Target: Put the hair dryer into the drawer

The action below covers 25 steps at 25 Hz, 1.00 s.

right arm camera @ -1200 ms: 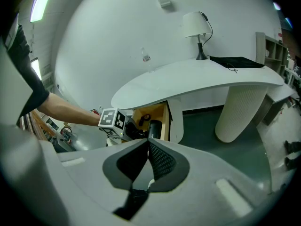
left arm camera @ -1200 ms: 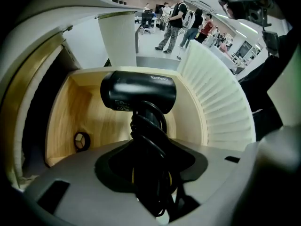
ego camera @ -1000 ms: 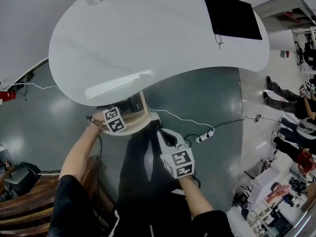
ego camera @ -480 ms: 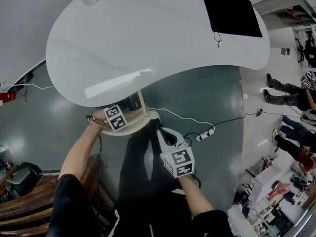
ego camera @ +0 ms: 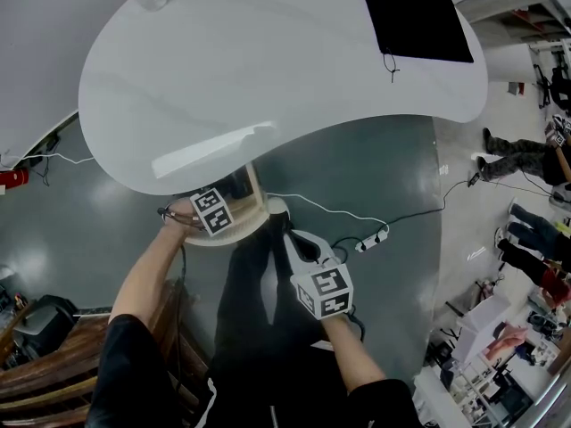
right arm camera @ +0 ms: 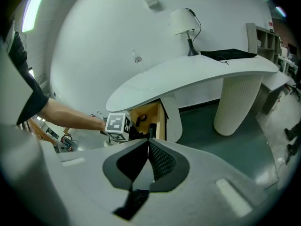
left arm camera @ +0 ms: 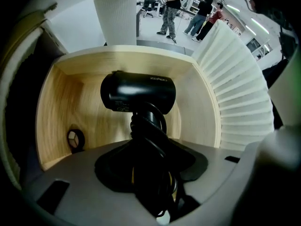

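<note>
Firmly clamped in the left tool (left arm camera: pixel 151 175): black plastic hair dryer (left arm camera: pixel 138 92), at the open pale wooden drawer (left arm camera: pixel 200 95). Right tool (right arm camera: pixel 148 149) pinched together, empty.

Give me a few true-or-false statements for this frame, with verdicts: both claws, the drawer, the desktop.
1. The left claw is shut on the hair dryer. True.
2. The drawer is pushed closed. False: it stands open, and its wooden inside shows.
3. The right claw grips the dryer's cord. False: its jaws are together with nothing between them, away from the drawer.
4. A black mat lies on the white desk. True.
</note>
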Each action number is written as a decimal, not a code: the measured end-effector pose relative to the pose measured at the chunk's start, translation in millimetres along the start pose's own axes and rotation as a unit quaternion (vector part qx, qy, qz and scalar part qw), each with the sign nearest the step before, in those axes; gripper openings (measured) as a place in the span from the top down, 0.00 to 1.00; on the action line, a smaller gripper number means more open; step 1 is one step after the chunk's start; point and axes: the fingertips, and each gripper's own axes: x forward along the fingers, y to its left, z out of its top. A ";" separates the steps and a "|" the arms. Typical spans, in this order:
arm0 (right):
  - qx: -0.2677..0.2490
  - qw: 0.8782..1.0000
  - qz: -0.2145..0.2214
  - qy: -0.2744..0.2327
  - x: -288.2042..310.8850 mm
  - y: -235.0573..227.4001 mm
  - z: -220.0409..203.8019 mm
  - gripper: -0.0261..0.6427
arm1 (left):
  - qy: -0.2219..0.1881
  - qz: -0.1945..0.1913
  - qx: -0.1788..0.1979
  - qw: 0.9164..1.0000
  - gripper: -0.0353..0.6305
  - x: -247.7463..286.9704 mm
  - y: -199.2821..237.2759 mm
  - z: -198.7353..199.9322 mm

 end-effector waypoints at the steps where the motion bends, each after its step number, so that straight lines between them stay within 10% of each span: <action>1: 0.001 1.000 0.000 0.000 0.1 0.0 -0.6 0.95 | 0.001 0.000 0.000 1.000 0.65 0.2 -0.3 -0.3; 25: -0.005 1.000 0.012 -0.001 6.7 8.4 2.8 0.95 | 0.006 -0.003 -0.021 1.000 0.64 -1.4 -0.3 0.6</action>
